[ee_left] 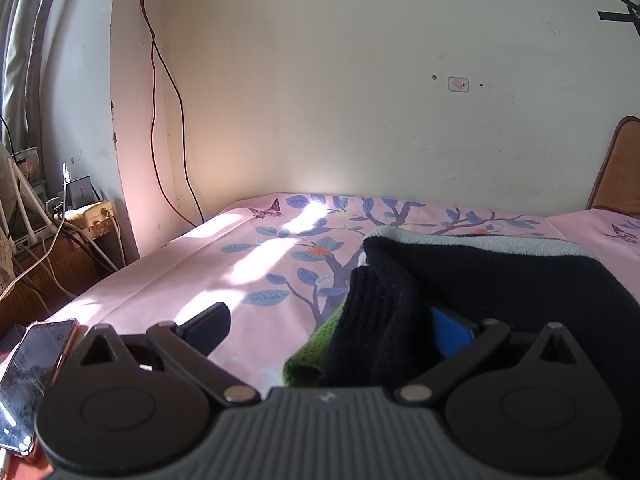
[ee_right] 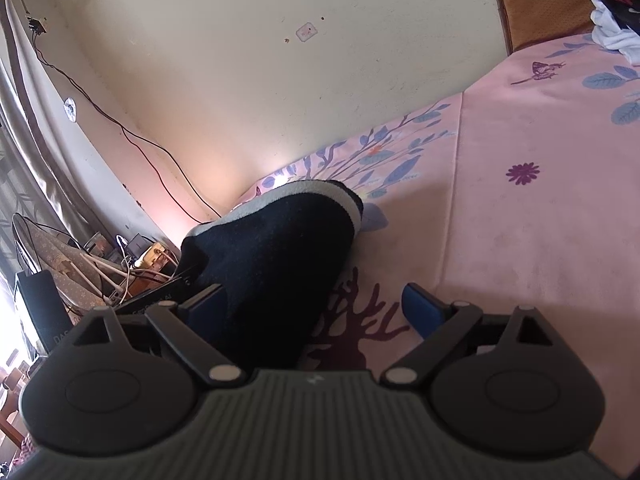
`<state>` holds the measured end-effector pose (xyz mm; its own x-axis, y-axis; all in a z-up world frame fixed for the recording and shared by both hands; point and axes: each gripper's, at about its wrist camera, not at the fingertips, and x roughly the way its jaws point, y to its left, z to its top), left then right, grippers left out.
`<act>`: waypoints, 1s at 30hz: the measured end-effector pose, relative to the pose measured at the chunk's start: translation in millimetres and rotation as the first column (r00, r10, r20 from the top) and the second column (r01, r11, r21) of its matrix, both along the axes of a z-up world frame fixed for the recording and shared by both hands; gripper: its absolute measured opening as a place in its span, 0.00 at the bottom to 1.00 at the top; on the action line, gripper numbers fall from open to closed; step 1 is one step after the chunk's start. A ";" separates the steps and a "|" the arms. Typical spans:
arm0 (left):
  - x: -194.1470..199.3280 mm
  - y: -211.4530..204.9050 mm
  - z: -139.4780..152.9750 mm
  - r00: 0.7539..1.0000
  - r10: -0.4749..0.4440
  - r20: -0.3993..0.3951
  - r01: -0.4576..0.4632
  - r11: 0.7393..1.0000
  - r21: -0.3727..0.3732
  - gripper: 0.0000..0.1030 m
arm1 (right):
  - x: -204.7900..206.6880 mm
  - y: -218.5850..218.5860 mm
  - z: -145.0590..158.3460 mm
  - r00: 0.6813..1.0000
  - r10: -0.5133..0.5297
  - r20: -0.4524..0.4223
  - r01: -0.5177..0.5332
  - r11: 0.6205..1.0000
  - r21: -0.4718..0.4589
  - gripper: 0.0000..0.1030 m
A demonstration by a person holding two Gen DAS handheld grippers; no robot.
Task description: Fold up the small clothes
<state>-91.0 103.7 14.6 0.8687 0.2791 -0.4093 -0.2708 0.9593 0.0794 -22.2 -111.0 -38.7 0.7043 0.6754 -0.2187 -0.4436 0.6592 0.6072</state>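
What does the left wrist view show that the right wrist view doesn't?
Only the left wrist view shows a phone at the bed's near left edge and a green layer under the black garment. Only the right wrist view shows a clothes pile at the bed's far right corner and a purple flower print. Both show the black garment with its grey band, the pink sheet, the wall and cables.

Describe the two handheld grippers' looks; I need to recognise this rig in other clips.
Both match: the left gripper and right gripper have a ribbed grey body, black teardrop-shaped linkage plates with round discs, silver pivot pins and black fingers faced with blue pads. No cables, hands or sleeves are visible.
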 end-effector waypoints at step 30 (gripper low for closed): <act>-16.4 20.2 -3.0 1.000 0.015 -0.010 -0.017 0.982 -0.186 1.00 | -10.4 -0.2 -0.8 0.999 -0.054 0.008 0.054 0.998 -0.039 0.96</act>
